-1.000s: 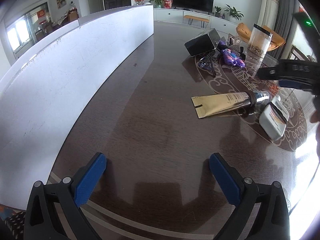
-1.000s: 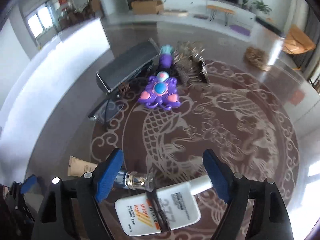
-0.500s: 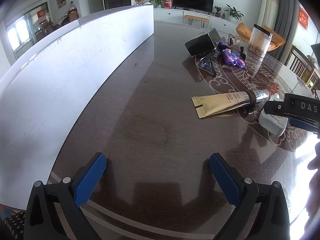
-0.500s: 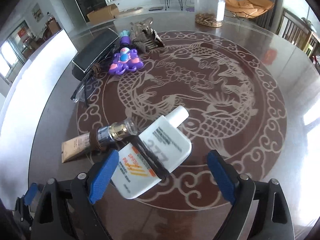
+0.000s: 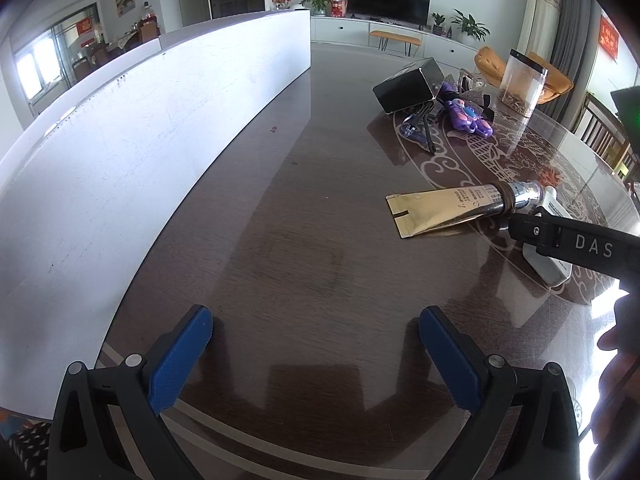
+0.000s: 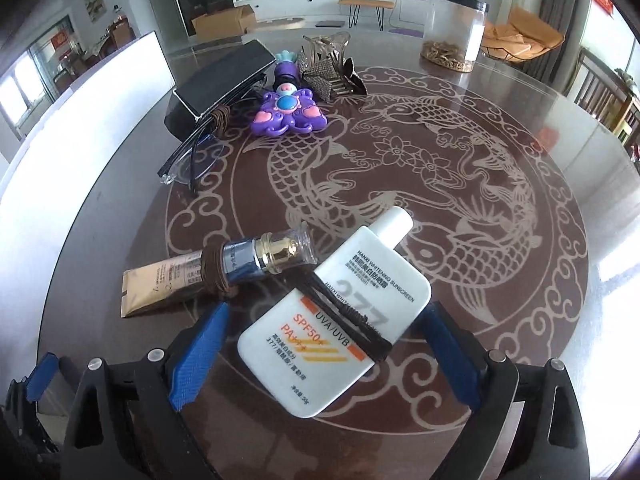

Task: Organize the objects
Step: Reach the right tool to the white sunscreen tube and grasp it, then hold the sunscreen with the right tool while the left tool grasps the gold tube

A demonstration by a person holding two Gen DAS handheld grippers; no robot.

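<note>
A white sunscreen bottle (image 6: pixel 372 276) with a black hair tie (image 6: pixel 356 316) round it lies flat on the round table (image 6: pixel 440 160). My right gripper (image 6: pixel 325 312) hangs low over it, jaws opening, and the bottle's lower half lies between the blue pads without either pressing on it. A gold tube (image 6: pixel 168 284) with a brown band lies just left of the bottle. In the left wrist view one right finger (image 5: pixel 576 244) crosses over the bottle (image 5: pixel 548 268), beside the tube (image 5: pixel 436 210). My left gripper (image 5: pixel 314 316) stands open over bare table, holding nothing.
At the far left of the table sit a black case (image 6: pixel 216 80), glasses (image 6: pixel 188 160), a purple toy (image 6: pixel 286 114) and a hair claw (image 6: pixel 328 68). A clear jar (image 6: pixel 456 36) stands at the back. A white board (image 5: pixel 140 140) runs along the left.
My right gripper has rolled, sunk and closed in on the sunscreen bottle, its jaws spreading wider until the bottle lies between them. The left gripper has kept still.
</note>
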